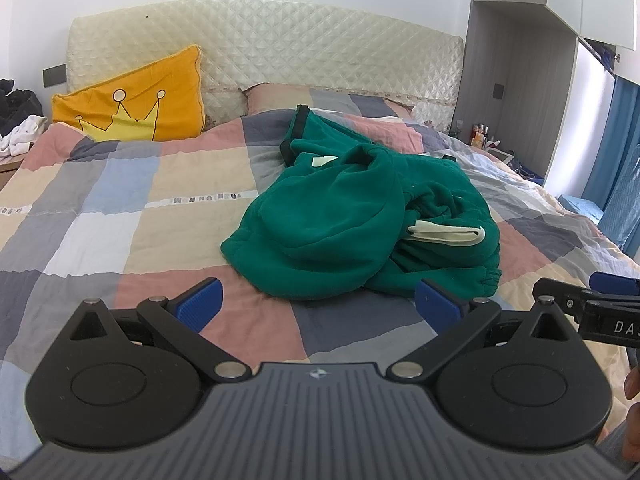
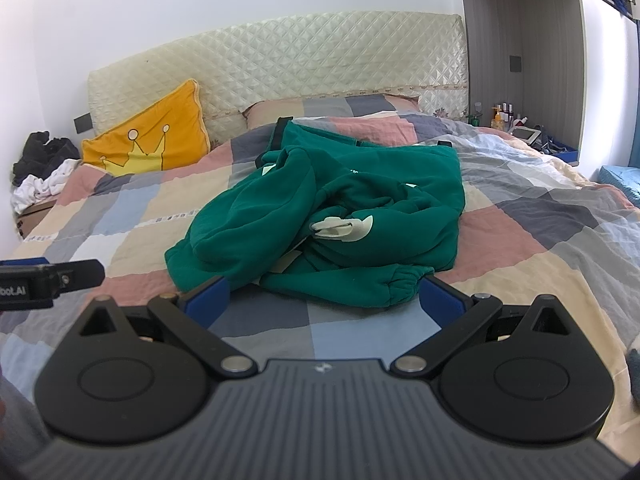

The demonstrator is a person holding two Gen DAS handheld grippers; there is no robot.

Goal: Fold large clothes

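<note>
far left: pile of dark and white clothes [image 2: 40, 172] dumped off the side of the bed, next to the headboard end

yellow cushion [image 1: 132, 100]: crown drawn on it, propped against the quilted cream headboard [image 1: 280, 48]

left tongs [image 1: 316, 304]: held low over the foot end of the bed, pointing toward the headboard, blue pads spread wide apart with nothing between them. From the right wrist view you can see its tip poking in from the left edge, level, over the quilt

bed [image 1: 100, 208]: patchwork quilt in pink, grey, blue and beige squares, a bit rumpled

green sweatshirt [image 1: 360, 208]: the big thing to fold, lying crumpled in a heap in the middle of the quilt, cream patch showing in the folds, one cuffed sleeve end nearest the tongs. Neither tool touches it as far as I can tell

right tongs [image 2: 324, 300]: also low and level, just beside the left one, pads wide apart and empty, the sweatshirt's near edge sitting just ahead of the gap

person's hand [image 1: 634, 420]: only a sliver at the right edge, grip hidden

far right: bedside shelf with small bottles [image 2: 502, 114], blue curtain [image 1: 624, 152] past it
</note>
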